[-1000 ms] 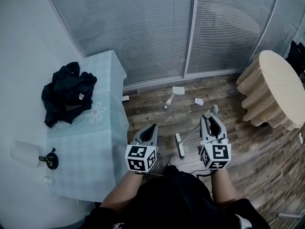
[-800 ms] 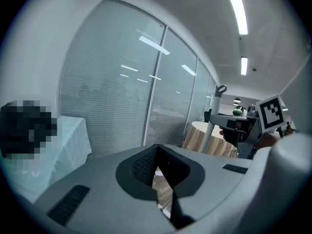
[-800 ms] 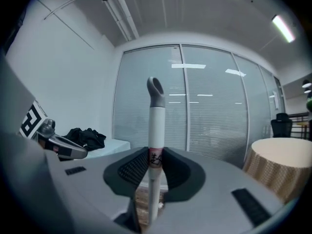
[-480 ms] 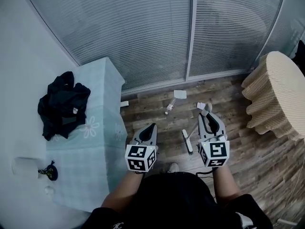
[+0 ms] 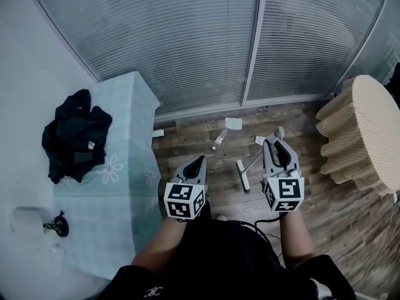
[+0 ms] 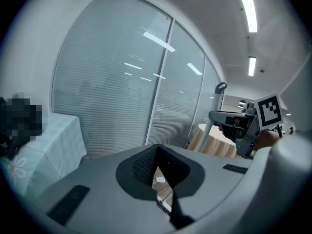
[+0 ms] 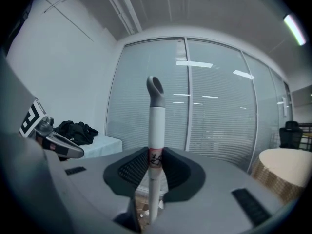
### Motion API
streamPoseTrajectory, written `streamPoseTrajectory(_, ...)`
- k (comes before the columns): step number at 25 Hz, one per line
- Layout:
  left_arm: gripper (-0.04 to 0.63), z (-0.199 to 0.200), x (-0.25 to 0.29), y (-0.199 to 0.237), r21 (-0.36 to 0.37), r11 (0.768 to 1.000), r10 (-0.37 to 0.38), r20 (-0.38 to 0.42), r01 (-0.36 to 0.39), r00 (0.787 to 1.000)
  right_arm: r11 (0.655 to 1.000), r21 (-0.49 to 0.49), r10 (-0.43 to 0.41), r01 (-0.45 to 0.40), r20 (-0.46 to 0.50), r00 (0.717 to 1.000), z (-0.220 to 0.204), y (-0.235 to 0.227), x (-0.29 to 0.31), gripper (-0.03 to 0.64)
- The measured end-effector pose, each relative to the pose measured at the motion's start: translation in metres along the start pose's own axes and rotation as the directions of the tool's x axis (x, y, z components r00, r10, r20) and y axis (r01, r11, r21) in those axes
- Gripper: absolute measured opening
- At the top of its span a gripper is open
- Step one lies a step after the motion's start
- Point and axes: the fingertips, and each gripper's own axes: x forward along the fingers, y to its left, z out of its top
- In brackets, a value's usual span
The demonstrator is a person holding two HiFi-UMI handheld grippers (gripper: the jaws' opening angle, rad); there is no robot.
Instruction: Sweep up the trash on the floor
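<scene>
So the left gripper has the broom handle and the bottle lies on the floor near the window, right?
Not quite: the right gripper is shut on the broom handle, as the right gripper view shows; the left gripper holds nothing. The bottle does lie on the floor near the window.

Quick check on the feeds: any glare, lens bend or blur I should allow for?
Head view: even light, sharp, window blinds bowed by the lens, bottle on the floor easy to see. Left gripper view: strong fisheye, dark corners, ceiling lights mirrored as streaks on the glass. Right gripper view: same bend, broom handle sharp.
</scene>
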Motion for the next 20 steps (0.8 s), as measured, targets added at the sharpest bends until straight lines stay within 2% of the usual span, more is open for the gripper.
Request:
streamPoseTrajectory(9,-0.003,0.021,0.074,0.026,0.022,0.996,-0.082,-0.026,0.083,0.996,0.999,0.016,-0.043,0.043,-0.042,0.998,-0.010,-0.008,0.055,0.097)
streamPoseTrajectory(20,-0.003,0.046,0.169,0.108,-0.009,0.985,-0.172,-0.100,0.172,0.980,0.997,0.006,-0.075,0.077,-0.143,0.987,-0.022,0.018,0.142,0.097)
